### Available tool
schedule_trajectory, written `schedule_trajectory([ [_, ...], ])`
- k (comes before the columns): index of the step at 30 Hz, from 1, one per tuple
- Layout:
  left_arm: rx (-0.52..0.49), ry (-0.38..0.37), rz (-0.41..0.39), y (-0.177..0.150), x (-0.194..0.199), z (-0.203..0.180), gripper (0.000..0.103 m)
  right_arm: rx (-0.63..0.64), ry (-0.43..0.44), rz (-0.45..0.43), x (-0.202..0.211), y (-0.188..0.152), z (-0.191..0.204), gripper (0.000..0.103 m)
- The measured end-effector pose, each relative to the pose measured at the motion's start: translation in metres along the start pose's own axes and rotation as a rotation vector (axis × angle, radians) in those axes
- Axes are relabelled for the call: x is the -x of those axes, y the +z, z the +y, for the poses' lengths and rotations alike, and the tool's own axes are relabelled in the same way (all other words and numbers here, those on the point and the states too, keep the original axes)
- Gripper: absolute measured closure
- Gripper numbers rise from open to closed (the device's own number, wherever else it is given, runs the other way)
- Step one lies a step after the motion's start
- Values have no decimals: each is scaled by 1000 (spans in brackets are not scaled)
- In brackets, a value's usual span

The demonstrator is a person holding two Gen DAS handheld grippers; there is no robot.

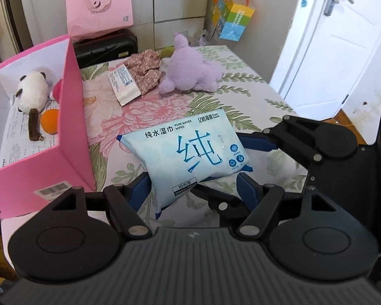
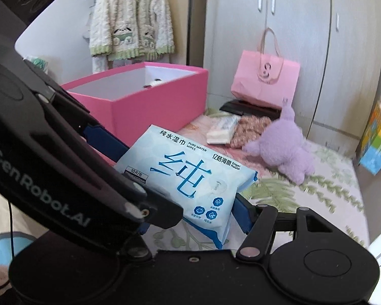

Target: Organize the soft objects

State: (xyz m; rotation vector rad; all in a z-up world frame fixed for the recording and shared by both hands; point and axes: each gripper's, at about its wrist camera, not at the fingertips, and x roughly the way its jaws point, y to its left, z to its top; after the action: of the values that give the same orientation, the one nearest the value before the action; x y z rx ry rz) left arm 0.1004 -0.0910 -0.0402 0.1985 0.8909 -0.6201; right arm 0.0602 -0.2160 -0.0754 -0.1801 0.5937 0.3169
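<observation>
A light blue pack of wet wipes hangs above the floral bed sheet, tilted. My left gripper is shut on its lower part, a blue finger on each side. My right gripper is shut on the same pack from the right; one blue finger shows and the other is hidden behind the left gripper's black body. An open pink box stands at the left with a panda plush inside.
On the bed beyond lie a purple plush, a crumpled floral cloth and a small white tissue pack. A pink paper bag sits on a black case by the wardrobe. A white door is at the right.
</observation>
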Motion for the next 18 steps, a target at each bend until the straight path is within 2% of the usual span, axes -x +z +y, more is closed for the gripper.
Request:
schedule_trajectory([
  [6,22,-54,-26,-11,36,5,30,78,1,-14,31,11,23,34],
  [12,8,-10,-48,-24,65,7,30,128,-5,-63,48,15,50,34],
  [18,67,13,-68,-32,100,20,30,235,-13,-100,63,32,83,34],
])
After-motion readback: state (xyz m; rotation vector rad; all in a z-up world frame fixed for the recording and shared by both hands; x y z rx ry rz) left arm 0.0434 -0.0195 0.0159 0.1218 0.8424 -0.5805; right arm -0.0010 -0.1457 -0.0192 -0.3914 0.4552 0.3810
